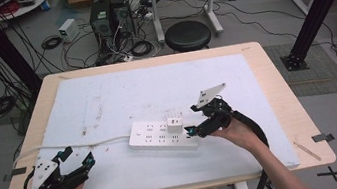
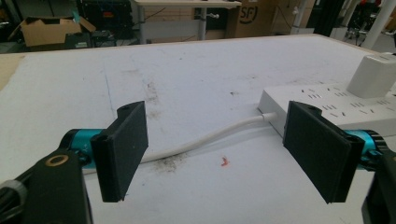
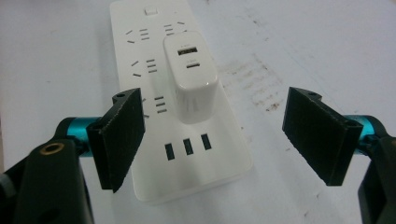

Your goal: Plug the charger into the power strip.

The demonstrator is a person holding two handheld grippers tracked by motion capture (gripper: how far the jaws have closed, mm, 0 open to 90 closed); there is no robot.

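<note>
A white power strip [image 1: 160, 136] lies on the white mat near the table's middle, and a white charger block [image 1: 175, 125] is plugged into it, standing upright. In the right gripper view the charger [image 3: 192, 74] shows two ports on top, and the strip [image 3: 187, 154] runs away from the camera. My right gripper [image 1: 191, 130] hovers open at the strip's right end, jaws spread wide with nothing between them [image 3: 212, 140]. My left gripper [image 1: 77, 158] rests open near the front left, over the strip's white cable [image 2: 205, 137]. The strip's left end [image 2: 327, 100] is ahead of it.
The white mat [image 1: 106, 98] covers most of the wooden table [image 1: 275, 78] and has dark smudges. A small red speck [image 2: 225, 161] lies on the mat by the cable. Beyond the table stand a black stool [image 1: 187, 35], computer towers and tangled floor cables.
</note>
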